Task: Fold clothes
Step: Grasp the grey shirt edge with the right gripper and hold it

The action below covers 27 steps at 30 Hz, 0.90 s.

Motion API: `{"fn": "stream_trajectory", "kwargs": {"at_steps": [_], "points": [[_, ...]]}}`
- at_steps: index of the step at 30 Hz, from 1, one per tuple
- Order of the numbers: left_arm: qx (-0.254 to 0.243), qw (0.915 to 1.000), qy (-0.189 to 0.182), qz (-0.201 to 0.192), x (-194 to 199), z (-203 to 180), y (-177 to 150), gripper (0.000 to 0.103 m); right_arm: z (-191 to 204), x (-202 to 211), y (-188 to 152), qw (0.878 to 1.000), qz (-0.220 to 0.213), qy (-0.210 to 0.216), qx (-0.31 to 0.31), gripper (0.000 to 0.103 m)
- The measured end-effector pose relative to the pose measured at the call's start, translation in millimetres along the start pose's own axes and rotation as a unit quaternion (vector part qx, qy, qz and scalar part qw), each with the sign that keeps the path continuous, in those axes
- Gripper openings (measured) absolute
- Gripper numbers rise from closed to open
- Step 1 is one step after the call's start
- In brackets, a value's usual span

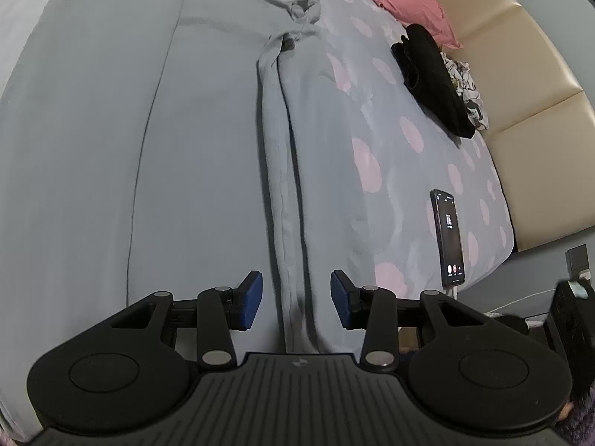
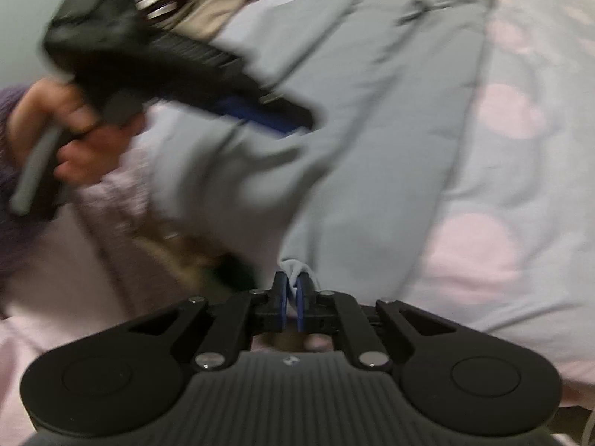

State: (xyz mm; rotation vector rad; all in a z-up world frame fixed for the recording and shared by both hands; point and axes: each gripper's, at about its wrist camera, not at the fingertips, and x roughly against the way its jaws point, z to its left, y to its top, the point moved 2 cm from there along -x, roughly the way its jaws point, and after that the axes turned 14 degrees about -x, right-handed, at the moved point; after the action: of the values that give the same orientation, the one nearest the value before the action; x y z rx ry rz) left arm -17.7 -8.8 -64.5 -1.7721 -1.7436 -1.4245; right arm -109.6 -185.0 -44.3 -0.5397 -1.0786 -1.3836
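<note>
Over the polka-dot bed (image 1: 372, 119), my left claw (image 1: 296, 299) hangs spread above the grey garment (image 1: 208, 141); my right claw (image 2: 293, 303) pinches its edge.

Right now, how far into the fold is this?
Early. Done: the grey garment lies spread on the bed, one crease along it. In hand: the right tongs pinch an edge of it; the left tongs are open above it. Left: the remaining folds; the black garment looks untouched.

We see grey trousers (image 1: 208, 119) spread long and mostly flat on the bed; a raised fold runs down their length; one edge (image 2: 297, 265) is lifted, bunched to a pinched point.
</note>
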Motion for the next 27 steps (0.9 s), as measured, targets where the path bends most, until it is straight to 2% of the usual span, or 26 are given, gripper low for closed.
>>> {"fn": "stream_trajectory", "kwargs": {"at_steps": [3,7,9,15,17,20,22,24,27], "points": [[-0.002,1.0,0.002,-0.007,2,0,2,0.037,18,-18,-4,0.999,0.025,0.002,0.033,0.003],[-0.01,0.9998,0.0,-0.016,4,-2,10,0.037,24,-29,-1,0.998,0.032,-0.012,0.043,0.003],[-0.02,0.9995,-0.005,-0.023,3,-5,20,0.037,23,-28,3,0.999,0.032,-0.002,0.033,0.003],[-0.042,0.998,0.011,-0.045,-14,-2,70,0.037,22,-25,1,0.999,0.037,0.006,0.024,0.004],[-0.051,0.9975,0.027,-0.043,-27,0,89,0.037,20,-22,0,0.999,0.037,0.01,0.017,0.004],[-0.046,0.9975,0.051,-0.014,-52,7,107,0.037,20,-20,-3,0.999,0.036,0.019,0.004,0.004],[-0.033,0.9985,0.043,0.006,-66,13,110,0.037,20,-18,-6,0.999,0.036,0.024,-0.003,0.004],[-0.028,0.9988,0.038,0.008,-74,14,109,0.037,18,-14,-9,0.999,0.037,0.027,-0.004,0.004],[-0.024,0.9986,0.048,-0.002,-71,15,109,0.028,18,-10,-11,0.999,0.038,0.032,-0.007,0.004]]}}
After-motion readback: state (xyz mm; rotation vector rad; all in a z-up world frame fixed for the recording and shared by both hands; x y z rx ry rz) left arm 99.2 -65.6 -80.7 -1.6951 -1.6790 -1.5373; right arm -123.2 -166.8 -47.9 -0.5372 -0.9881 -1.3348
